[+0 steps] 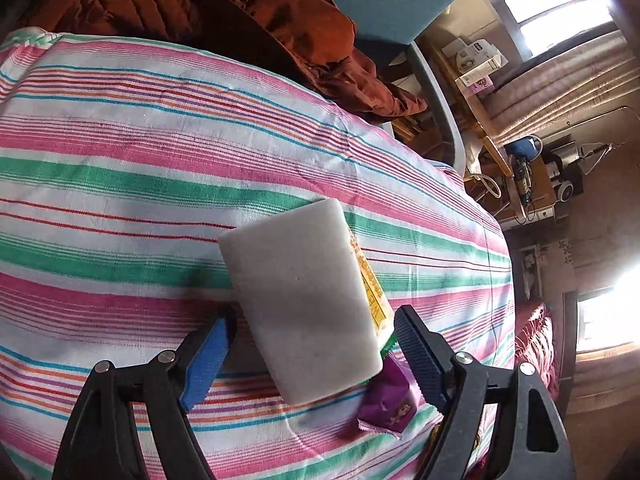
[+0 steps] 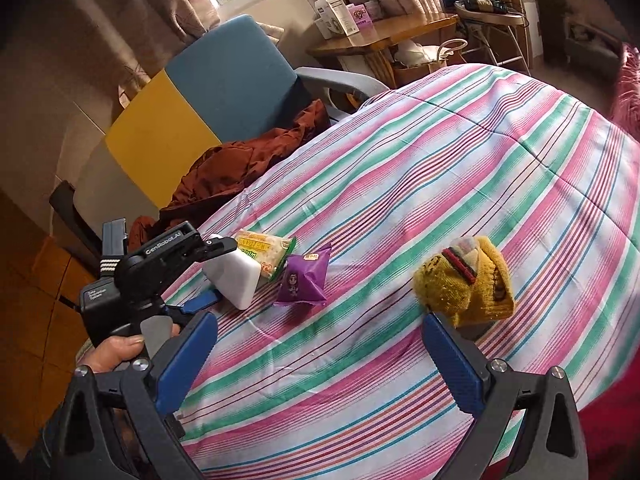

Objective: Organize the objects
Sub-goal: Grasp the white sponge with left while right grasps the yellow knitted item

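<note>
A white block point(image 1: 300, 304) lies tilted on the striped bedsheet point(image 1: 120, 184), leaning on a yellow-green snack packet point(image 1: 374, 292). My left gripper point(image 1: 316, 354) is open and straddles the block's near end; its pads do not press on it. A purple packet point(image 1: 390, 404) sits by the right finger. In the right wrist view, the left gripper point(image 2: 218, 274) is around the white block point(image 2: 240, 280), beside the snack packet point(image 2: 266, 250) and purple packet point(image 2: 304, 280). My right gripper point(image 2: 320, 360) is open and holds nothing. A yellow knitted item point(image 2: 468, 284) lies just past its right fingertip.
A rust-brown jacket point(image 2: 240, 168) is heaped at the bed's far left edge against a blue and yellow chair point(image 2: 224, 80). Beyond stands a wooden table point(image 2: 384, 36) with boxes. A hand point(image 2: 124, 348) grips the left gripper's handle. Red fringed cloth point(image 2: 628, 92) lies at the right.
</note>
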The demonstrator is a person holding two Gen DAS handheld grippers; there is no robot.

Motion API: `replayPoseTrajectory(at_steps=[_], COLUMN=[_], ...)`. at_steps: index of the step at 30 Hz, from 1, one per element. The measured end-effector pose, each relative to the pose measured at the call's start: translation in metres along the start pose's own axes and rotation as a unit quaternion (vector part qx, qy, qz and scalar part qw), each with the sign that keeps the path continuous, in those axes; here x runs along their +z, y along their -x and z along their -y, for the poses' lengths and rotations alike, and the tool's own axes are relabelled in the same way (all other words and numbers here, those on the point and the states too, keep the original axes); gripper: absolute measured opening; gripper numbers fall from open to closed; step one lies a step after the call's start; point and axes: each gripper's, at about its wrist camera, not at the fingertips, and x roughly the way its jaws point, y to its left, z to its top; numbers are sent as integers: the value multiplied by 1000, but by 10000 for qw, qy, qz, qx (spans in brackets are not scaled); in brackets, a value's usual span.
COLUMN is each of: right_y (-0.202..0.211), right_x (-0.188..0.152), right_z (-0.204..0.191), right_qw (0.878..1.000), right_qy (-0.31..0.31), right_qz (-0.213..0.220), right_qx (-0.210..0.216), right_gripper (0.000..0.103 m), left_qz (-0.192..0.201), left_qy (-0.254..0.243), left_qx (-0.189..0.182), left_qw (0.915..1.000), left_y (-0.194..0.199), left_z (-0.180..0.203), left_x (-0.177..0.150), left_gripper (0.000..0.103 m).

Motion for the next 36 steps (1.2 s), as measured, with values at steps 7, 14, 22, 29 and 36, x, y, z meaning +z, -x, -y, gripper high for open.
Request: replayPoseTrajectory(at_steps=[7,14,22,29,36], right_y=[0,19,35,33,9], right_x=[1,11,18,20,20], right_z=[3,29,77,96,85], right_qw=[10000,9960,9786,9708,9780], right_qy=[-40,-669,-1777,-2110,-1694], right_qz=[42,564,970,910,429], right_qx=[-78,-151,-358,-693,-1137], right_gripper=[102,102,102,102,102], left_qz=[133,318,601,471,392], left_qy=[-578,-1600,-2617,-2667,-2288], left_qx=[282,280,246,140,46], left_qw=[9978,9862,9630,9625,9727], left_y=[3,55,125,157,174], left_z=[6,12,9,-18,-52], left_x=[-4,-43,-111,-158,-180], left_gripper=[61,59,58,58,58])
